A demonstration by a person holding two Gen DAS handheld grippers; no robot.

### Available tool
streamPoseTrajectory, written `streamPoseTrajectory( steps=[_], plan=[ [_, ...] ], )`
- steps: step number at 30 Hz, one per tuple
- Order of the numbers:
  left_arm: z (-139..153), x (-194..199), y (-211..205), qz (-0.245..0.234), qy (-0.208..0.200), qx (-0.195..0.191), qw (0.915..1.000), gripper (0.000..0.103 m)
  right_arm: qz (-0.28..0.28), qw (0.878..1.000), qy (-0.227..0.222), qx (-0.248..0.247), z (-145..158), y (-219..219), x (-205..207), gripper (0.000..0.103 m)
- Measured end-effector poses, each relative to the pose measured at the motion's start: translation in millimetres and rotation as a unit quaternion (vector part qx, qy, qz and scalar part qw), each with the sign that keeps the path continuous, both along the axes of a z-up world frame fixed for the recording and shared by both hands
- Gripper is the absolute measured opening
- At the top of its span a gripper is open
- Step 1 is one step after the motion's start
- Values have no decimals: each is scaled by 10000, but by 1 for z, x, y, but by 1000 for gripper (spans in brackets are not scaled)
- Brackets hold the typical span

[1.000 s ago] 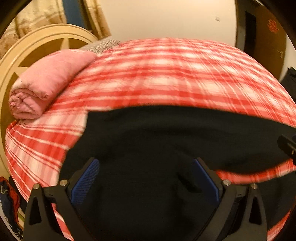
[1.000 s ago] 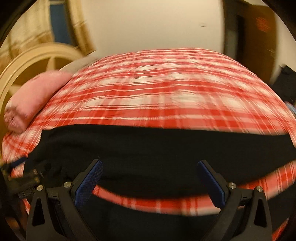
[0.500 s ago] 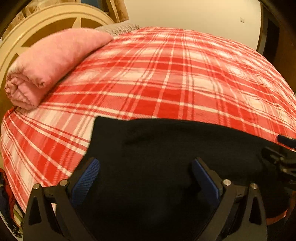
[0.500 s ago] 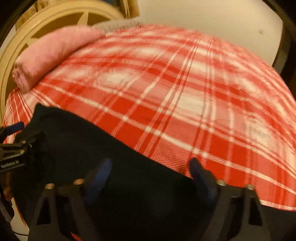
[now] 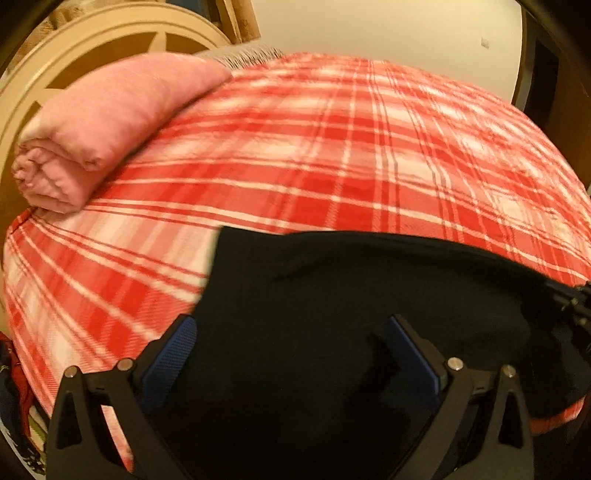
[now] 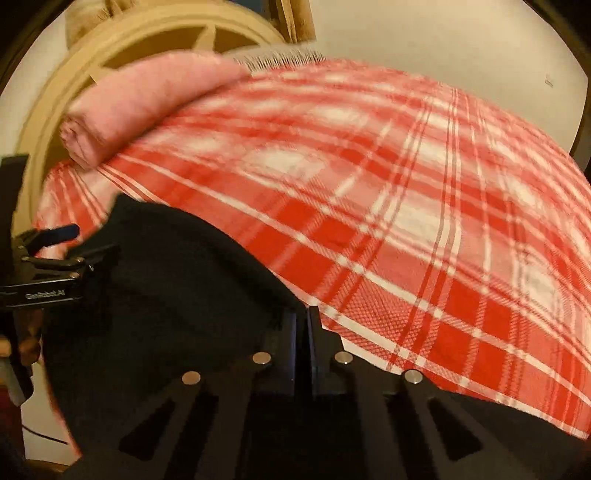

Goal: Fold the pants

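Observation:
The black pants lie on the near part of a bed with a red and white plaid blanket. My left gripper is open, its blue pads over the pants' left end with black cloth between and below them. My right gripper is shut on the far edge of the pants, with the fingers pressed together. The left gripper also shows at the left edge of the right wrist view. The right gripper shows at the right edge of the left wrist view.
A rolled pink blanket lies at the far left of the bed against a round cream headboard. A white wall stands behind the bed. A dark doorway is at the right.
My right gripper has closed on the pants' edge; it was open half a second ago. Both grippers have come lower and closer to the pants. The left gripper stays open.

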State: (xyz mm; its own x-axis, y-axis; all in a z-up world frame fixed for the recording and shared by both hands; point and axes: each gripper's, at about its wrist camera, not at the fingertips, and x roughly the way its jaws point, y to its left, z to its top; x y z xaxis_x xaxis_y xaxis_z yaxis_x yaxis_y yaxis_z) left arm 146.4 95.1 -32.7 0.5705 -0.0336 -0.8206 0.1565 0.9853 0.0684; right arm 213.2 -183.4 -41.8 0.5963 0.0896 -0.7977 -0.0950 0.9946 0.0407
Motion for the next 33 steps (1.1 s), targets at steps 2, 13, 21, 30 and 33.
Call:
streamPoseTrajectory(
  steps=[2,13,21,30,33],
  plan=[
    [13,-14,20,79,-125,-112,9998,103,124,9995,-246,135,19,8,-24,5],
    [35,-30,45,53,66,-1170,9931,103,662,9942,-814,-244,2,84,-142,5],
    [25,38,-25,-169,694,-1273,9893,103,768,9899,-946,-722,-19,104,-157,5],
    [-14,63,-38,73,1269,-1124,9855,49,633,9924,-923,-519,-21,96,-158,4],
    [-8,59,-29,67,1104,-1364,9845,18,554,9928,-990,-393,-16,92,-159,4]
  ],
)
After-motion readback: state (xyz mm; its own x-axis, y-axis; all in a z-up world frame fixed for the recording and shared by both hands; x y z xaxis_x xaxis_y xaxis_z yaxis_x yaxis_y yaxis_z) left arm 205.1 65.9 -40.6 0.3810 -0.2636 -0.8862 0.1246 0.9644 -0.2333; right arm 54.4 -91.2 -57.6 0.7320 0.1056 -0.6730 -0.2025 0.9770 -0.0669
